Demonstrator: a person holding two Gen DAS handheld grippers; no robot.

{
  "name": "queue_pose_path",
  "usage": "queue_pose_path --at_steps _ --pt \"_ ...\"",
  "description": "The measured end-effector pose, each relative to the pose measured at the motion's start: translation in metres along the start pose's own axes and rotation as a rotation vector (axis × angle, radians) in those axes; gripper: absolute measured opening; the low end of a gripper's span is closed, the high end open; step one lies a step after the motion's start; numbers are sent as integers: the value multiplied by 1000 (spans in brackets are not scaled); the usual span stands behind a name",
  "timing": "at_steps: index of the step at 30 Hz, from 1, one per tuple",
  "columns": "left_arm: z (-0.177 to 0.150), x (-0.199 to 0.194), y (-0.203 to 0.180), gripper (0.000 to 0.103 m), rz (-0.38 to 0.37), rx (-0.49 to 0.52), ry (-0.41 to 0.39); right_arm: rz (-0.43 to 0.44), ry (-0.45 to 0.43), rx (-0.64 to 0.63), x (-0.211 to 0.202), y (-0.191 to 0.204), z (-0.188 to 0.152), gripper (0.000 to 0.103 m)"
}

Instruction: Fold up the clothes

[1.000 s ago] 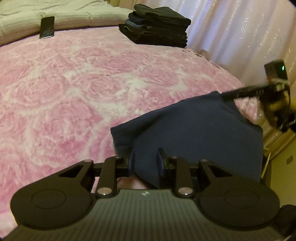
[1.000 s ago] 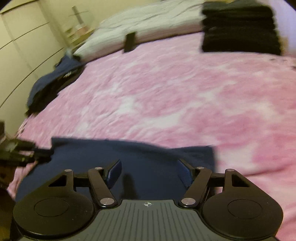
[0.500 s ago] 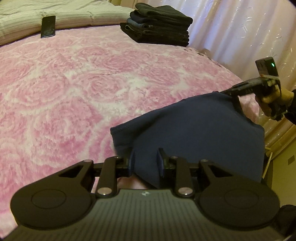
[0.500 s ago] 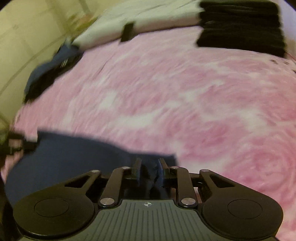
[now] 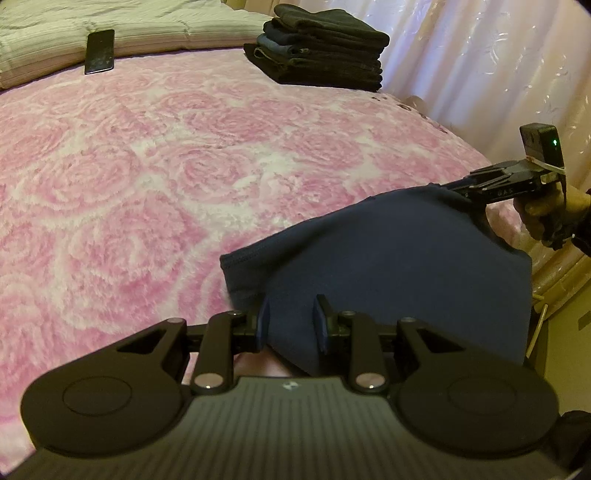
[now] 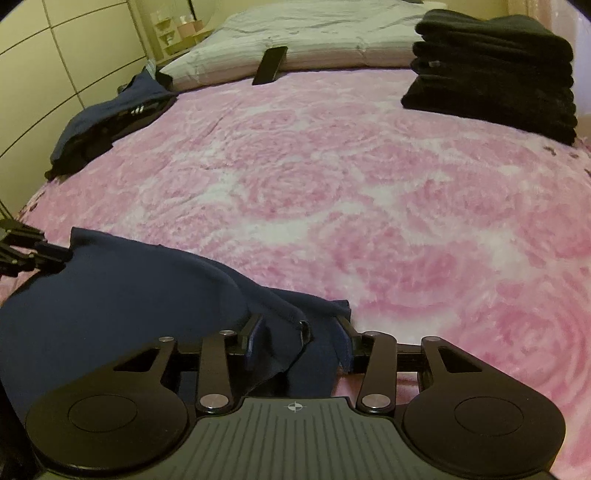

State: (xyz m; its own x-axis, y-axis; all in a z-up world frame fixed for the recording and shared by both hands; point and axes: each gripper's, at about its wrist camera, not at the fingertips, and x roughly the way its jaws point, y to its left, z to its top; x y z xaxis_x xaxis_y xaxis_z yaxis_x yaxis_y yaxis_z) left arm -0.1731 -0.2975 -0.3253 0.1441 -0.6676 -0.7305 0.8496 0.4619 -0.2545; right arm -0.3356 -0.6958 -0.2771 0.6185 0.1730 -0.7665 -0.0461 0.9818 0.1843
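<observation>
A dark navy garment (image 5: 399,258) lies at the near edge of the pink rose-patterned bed (image 5: 155,177). My left gripper (image 5: 290,326) is shut on its near corner. In the left wrist view my right gripper (image 5: 452,188) grips the far right corner of the cloth. In the right wrist view the navy garment (image 6: 122,295) is bunched between the fingers of my right gripper (image 6: 297,341), whose jaws stand partly apart around the fold. My left gripper (image 6: 55,253) shows at the far left, pinching the other corner.
A stack of folded dark clothes (image 5: 325,48) sits at the far right of the bed. A black phone (image 5: 99,55) lies by the pale pillows (image 5: 147,26). Unfolded dark clothes (image 6: 110,118) lie at the left edge. Curtains (image 5: 498,66) hang right.
My right gripper went from wide open to closed on the garment's corner, then its jaws spread somewhat with cloth bunched between them. The left gripper has held its corner throughout.
</observation>
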Motion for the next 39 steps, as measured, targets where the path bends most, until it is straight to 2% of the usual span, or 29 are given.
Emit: queue_pose_path --at_steps 3,5,7,10,14,15,17,18,23,27,30,34,37,39 --pt "3 2 -5 24 15 19 0 -133 -46 -110 -14 18 2 0" --pt "6 3 -8 24 25 33 -1 -181 -100 -89 -25 10 8 0" --pt "8 5 -10 23 34 47 -1 -237 -89 -48 -20 -4 12 0" --pt "9 6 -7 23 30 41 5 -245 -30 -21 -7 -16 8 0" --pt "7 -2 -2 23 25 2 -6 -232 -111 29 -27 -13 2 0" --pt "7 -4 -1 23 23 -10 -12 -215 -127 32 -32 -8 1 5" --pt "5 -8 1 22 22 -32 -22 -178 -154 27 -40 4 0 45" --pt "3 -10 2 22 24 -39 -25 -163 -166 16 -41 13 -1 77" --pt "-2 -21 -8 26 46 -28 -43 -56 -139 -9 -28 40 -15 78" --pt "-10 -30 -20 26 65 12 -43 -54 -51 -34 -21 50 -44 78" --pt "-12 -38 -33 27 54 38 -55 -88 -50 -71 -40 65 -39 78" --pt "-13 -31 -43 31 65 63 -27 33 -90 -115 -43 93 -21 78" --pt "-14 -24 -44 34 80 71 3 80 21 -157 -23 111 -30 77" --pt "-17 -23 -36 38 81 38 13 92 73 -175 -16 121 -42 78"
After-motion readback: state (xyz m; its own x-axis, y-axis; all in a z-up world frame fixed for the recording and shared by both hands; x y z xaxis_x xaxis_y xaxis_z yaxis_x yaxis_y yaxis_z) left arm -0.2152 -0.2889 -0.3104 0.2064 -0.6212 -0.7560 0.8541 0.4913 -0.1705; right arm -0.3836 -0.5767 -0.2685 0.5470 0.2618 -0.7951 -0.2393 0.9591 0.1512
